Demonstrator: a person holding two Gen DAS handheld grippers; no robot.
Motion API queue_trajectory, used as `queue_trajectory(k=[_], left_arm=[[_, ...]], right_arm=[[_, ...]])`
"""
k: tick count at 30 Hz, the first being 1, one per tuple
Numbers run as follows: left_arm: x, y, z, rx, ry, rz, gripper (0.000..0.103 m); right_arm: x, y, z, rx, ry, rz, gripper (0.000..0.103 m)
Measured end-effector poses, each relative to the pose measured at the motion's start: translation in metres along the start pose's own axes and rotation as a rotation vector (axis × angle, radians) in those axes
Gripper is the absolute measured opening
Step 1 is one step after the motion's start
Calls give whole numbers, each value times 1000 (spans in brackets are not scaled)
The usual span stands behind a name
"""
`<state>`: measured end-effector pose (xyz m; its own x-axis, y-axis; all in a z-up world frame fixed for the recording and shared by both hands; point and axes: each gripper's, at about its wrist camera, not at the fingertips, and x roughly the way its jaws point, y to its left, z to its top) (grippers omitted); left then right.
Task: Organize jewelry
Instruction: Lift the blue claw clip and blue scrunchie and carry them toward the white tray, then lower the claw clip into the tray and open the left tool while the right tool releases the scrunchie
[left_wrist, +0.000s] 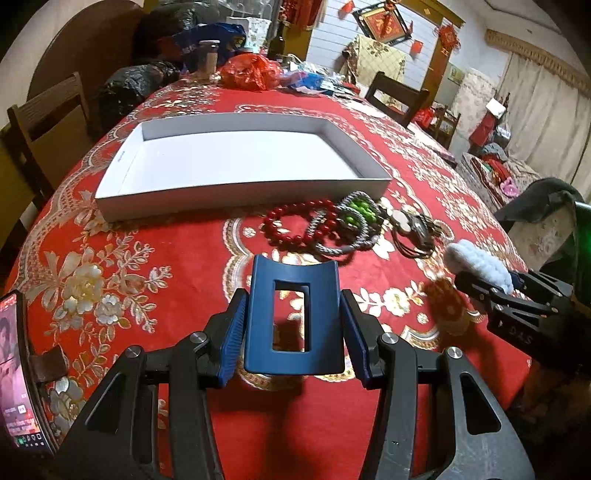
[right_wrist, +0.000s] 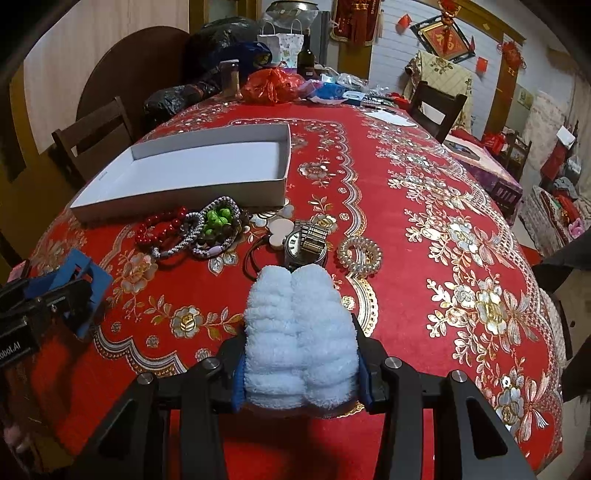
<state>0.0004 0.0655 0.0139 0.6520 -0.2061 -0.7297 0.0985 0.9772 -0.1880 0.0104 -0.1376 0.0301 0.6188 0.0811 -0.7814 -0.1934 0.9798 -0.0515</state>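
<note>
With the left tool (left_wrist: 293, 325) clenched on a blue clip (left_wrist: 293, 314) and the right tool (right_wrist: 301, 350) on a fluffy scrunchie (right_wrist: 301, 332), both above the counter (right_wrist: 406, 221) short of the box (left_wrist: 240, 162), either could slip and drop onto the beads (left_wrist: 295, 225).

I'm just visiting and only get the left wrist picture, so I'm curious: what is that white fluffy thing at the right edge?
Observer: A pale fluffy scrunchie, folded double into two lobes and pinched between the pads of the right gripper.
Operator: Is anything lying behind it that I can't see?
Observer: Yes, a clear spiral hair tie lies on the red tablecloth, just right of the watch.
</note>
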Motion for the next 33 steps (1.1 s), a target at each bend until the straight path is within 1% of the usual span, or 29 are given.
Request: queue_trajectory(k=[4,12,15,19,23,26,28,31,33], left_arm=[[3,6,0,-9,4,-7,48],[5,17,-1,-29,-1,-12,48],[7,20,0,-31,-6,-13,48],[9,23,4,-37,-26,-10,48],[12,29,13,-48,-39,-2,48],[10,34,28,-63,-65,5,48],[9,37,45,-71,-91,13,48],[15,42,74,-62,-134,54,48],[30,53,96,-77,-139,86,48]], right_arm=[[3,7,2,-29,8,-10,43],[7,13,4,-38,22,-15,43],[8,15,6,-37,22,4,43],[12,21,17,-23,7,75,43],[17,25,31,-12,-9,111,43],[22,27,47,-14,-30,122,43],[26,26,62,5,-51,137,43],[34,28,87,26,-72,163,43],[44,30,102,37,-71,182,43]])
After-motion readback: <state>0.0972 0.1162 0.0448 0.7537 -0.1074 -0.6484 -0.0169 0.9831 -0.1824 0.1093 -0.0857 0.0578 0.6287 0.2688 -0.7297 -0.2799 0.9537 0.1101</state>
